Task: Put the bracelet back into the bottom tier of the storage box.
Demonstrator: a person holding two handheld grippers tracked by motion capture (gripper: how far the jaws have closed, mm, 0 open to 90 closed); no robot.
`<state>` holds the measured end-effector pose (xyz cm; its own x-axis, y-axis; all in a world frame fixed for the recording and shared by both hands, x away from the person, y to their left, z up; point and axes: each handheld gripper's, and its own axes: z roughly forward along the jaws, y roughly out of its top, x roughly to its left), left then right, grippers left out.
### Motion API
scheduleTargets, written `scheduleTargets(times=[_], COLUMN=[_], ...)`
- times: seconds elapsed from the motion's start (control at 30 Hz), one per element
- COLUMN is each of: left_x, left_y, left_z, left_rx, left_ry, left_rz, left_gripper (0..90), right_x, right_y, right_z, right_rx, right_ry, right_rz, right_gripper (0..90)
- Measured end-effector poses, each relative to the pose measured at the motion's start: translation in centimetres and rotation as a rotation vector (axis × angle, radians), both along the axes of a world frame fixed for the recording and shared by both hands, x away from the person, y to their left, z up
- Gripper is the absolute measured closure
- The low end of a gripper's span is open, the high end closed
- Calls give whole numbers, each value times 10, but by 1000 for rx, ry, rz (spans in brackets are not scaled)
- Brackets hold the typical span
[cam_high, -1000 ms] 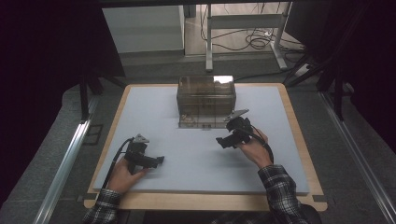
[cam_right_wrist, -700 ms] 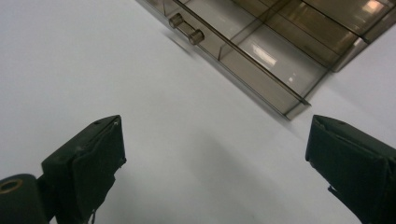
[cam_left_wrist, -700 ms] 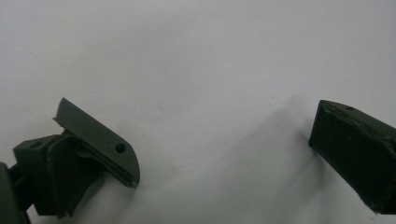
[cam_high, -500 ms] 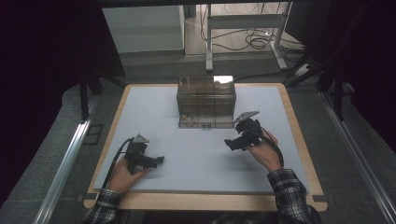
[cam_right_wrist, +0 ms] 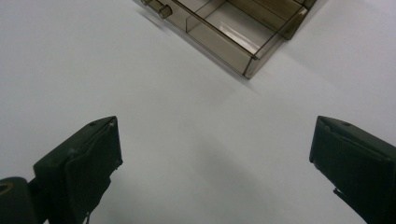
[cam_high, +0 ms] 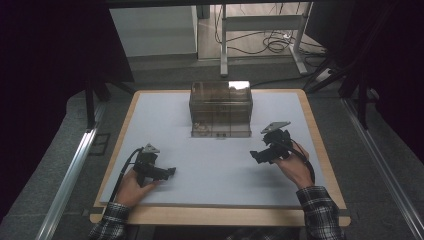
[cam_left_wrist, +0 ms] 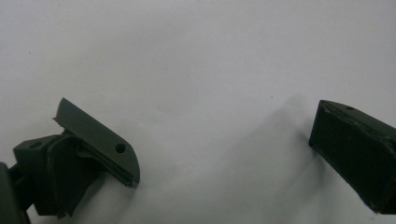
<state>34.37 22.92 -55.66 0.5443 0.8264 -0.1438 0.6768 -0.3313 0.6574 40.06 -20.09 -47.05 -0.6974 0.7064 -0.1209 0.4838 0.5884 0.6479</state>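
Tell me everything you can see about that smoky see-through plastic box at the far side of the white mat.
The smoky brown transparent plastic drawer box looks like hard tinted plastic with thin walls. It stands upright on the white mat, at the far middle. A low drawer is pulled out toward the person, with small knobs on its front and a divider inside. Small items lie inside, too blurred to name. A bright reflection sits on its top. Neither gripper touches it; the right gripper is nearer.

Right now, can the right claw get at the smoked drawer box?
Probably yes. The right claw hovers open, apart from the drawer box, with bare white mat between them; the box's bottom drawer looks pulled out toward it.
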Motion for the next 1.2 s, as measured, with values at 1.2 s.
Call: scheduleTargets(times=[1.2], left_x=[0], left_y=[0], left_z=[0], left_rx=[2], left_ry=[1], left_rz=[-2], left_gripper=[0], right_x=[-44], right_y=[-77], right_z=[-35], right_rx=[-2], right_ry=[36], right_rz=[-97], right_gripper=[2])
